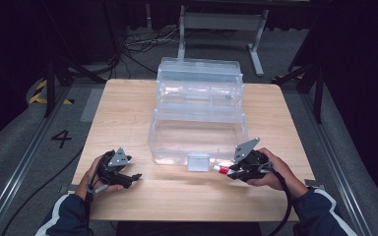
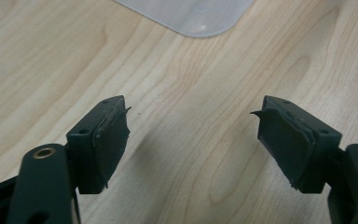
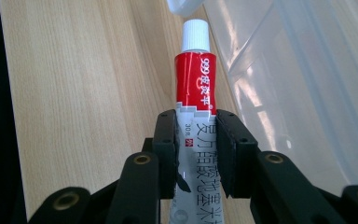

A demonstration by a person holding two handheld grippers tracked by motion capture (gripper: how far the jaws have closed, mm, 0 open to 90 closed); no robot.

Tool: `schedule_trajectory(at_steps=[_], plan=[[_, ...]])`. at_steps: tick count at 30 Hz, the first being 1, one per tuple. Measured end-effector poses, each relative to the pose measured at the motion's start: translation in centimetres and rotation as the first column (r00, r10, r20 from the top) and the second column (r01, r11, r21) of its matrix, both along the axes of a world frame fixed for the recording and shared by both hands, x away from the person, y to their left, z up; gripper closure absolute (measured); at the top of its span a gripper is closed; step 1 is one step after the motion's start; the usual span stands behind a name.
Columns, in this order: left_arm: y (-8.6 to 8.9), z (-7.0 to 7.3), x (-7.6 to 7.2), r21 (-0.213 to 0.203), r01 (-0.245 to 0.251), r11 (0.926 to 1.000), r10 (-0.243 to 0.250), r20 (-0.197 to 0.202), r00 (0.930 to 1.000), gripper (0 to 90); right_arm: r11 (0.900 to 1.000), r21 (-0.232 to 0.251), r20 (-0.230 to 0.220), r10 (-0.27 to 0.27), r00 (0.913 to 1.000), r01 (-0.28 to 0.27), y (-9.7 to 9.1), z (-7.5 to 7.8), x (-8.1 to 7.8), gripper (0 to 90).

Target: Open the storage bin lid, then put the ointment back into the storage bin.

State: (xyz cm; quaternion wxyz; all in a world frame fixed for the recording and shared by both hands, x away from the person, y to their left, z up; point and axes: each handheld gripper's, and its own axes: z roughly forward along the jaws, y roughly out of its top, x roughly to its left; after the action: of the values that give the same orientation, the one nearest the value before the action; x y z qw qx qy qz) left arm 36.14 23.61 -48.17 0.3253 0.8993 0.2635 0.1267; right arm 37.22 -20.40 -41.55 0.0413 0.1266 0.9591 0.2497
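1. Counted: one tube (image 3: 195, 93), one clear box (image 1: 197, 110) with its tiers folded open, two hand-held grippers, one counter (image 1: 128, 108).
2. The right hand-held gripper (image 1: 229, 171) is clamped on the tube; in the right gripper view its two pads press the tube's white printed part from either side, and the red band and white cap stick out past them.
3. The left hand-held gripper (image 1: 137, 177) has its jaws spread wide with bare wood between them; it grips nothing.
4. The tube sits near the counter's front edge, just right of the box's front latch (image 1: 199, 162) and just beside the box's front wall.
5. The tube's long axis lies roughly level, in line with the right hand-held gripper; the cap points left in the high view, toward the latch.
6. Open room: bare wood runs along the whole front strip between the two hand-held grippers and down the left side of the box. The box fills the middle and reaches the counter's far edge.
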Motion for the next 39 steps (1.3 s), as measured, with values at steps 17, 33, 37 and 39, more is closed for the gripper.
schedule_trajectory(at_steps=[17,33,37,39], plan=[[0.6,-0.8,0.8,-0.076,-0.037,0.9964,0.034,-0.044,0.9985,14.8,0.9997,0.023,0.037,0.007,0.9993,-0.008,-0.7,2.1,-0.8,71.2],[0.5,-0.8,0.9,-0.078,-0.035,0.9964,0.031,-0.047,0.9984,14.3,0.9989,0.046,0.1,-0.004,0.995,-0.001,-1.9,5.1,-1.1,71.1],[0.5,-0.8,0.9,-0.078,-0.035,0.9963,0.031,-0.047,0.9984,14.3,0.999,0.045,0.121,-0.01,0.9926,0.005,-2.1,6.4,-0.6,71.1],[0.5,-0.8,0.9,-0.078,-0.035,0.9963,0.031,-0.047,0.9984,14.3,0.999,0.044,0.128,-0.016,0.9916,0.01,-2.1,6.9,-0.4,71.1]])
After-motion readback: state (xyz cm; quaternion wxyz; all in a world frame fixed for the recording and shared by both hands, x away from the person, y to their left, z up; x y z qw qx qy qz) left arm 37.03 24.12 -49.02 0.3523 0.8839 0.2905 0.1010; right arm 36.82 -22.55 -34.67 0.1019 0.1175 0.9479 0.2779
